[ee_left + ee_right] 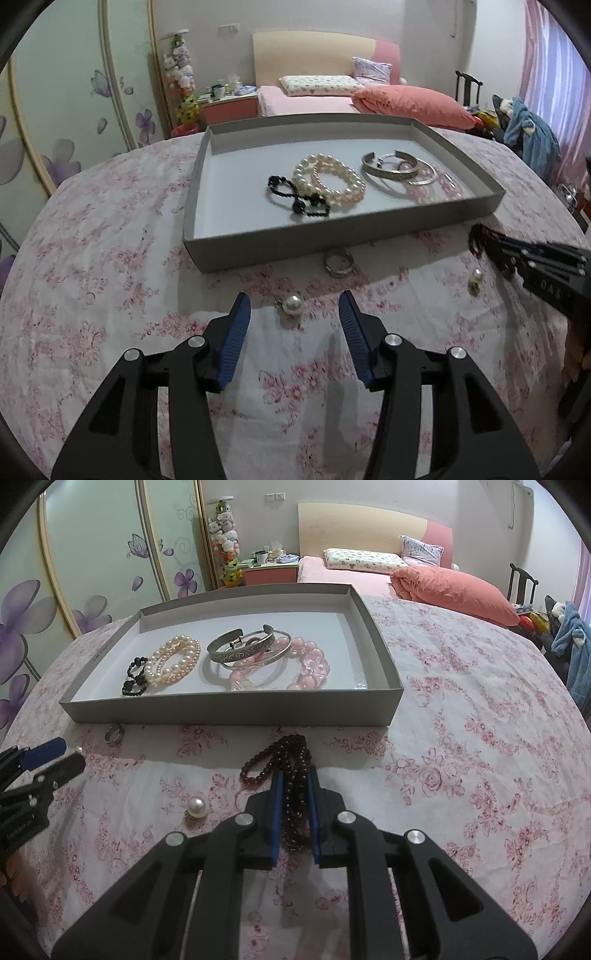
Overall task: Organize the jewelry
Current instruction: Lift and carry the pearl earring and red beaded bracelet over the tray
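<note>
The left gripper (293, 308) stands apart over the floral cloth (110, 295), with a pearl earring (291, 304) lying loose between its blue pads (234, 332). The right gripper (295, 775) is clamped on a dark red bead bracelet (291, 760) (part trails onto the cloth) just before the grey tray (229, 712), which holds pearl bracelets (173, 661) and silver bangles (243, 646); a silver ring (338, 261) lies beside its front wall.

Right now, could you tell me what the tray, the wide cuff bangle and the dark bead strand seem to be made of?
Tray: likely matte grey cardboard, with thin, flat, sharply folded walls.
Wide cuff bangle: looks like metal, silvery and aged, with engraved scrolls and dull glints.
Dark bead strand, pinched in the right gripper: glossy dark red round beads, possibly stone, glass or lacquered wood; I cannot tell which.
</note>
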